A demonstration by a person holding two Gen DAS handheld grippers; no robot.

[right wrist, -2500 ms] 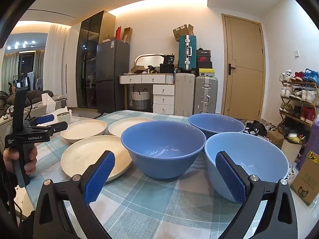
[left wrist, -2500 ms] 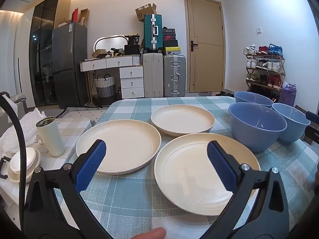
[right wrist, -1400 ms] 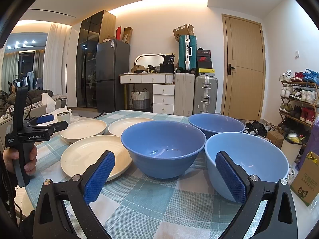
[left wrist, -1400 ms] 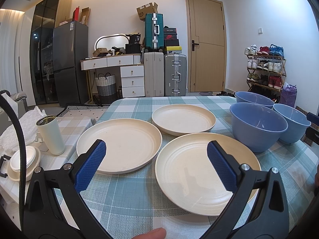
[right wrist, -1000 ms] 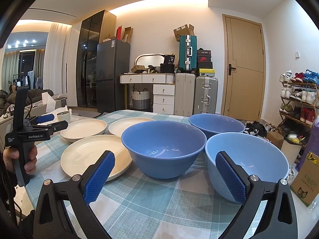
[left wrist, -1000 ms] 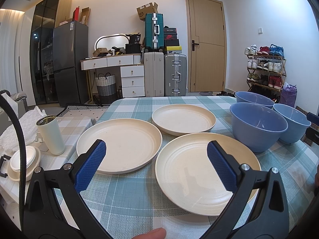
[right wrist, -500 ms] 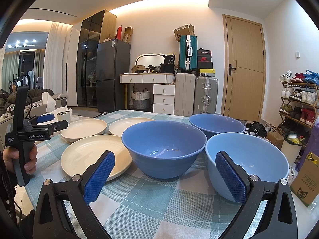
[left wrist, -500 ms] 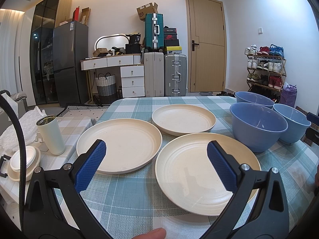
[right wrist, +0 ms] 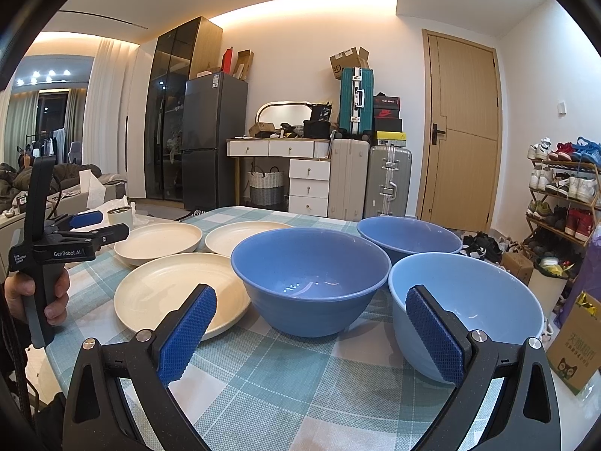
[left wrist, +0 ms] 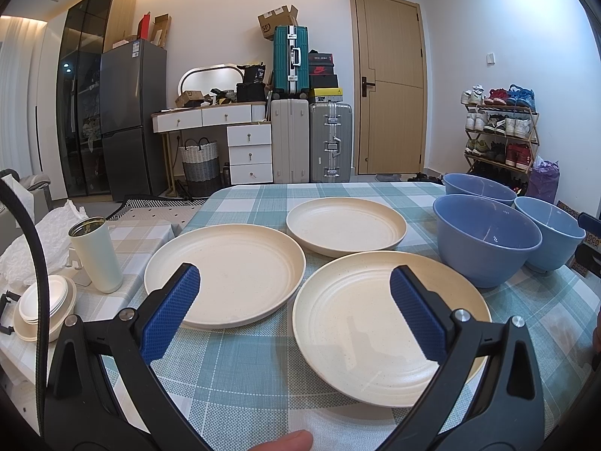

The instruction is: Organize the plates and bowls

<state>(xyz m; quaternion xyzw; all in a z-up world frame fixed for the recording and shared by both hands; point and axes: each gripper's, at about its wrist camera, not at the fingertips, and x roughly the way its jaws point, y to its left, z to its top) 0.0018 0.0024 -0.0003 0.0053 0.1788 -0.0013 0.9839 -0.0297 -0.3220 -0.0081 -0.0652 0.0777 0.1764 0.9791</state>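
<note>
Three cream plates lie on the checked tablecloth: a large one at left (left wrist: 225,274), a smaller one behind (left wrist: 345,225), and a large near one (left wrist: 372,323). Three blue bowls stand to their right: a middle one (right wrist: 311,285), a far one (right wrist: 409,238) and a lighter near-right one (right wrist: 469,304). My left gripper (left wrist: 295,312) is open and empty, low over the near edges of the two large plates. My right gripper (right wrist: 310,330) is open and empty, just in front of the middle and light bowls. The left gripper also shows in the right wrist view (right wrist: 90,225).
The table (left wrist: 240,368) has a green and white checked cloth. A pale tumbler (left wrist: 95,253) and a stack of small white dishes (left wrist: 41,306) sit on a lower surface to the left. A cardboard box (right wrist: 576,353) stands on the floor at right.
</note>
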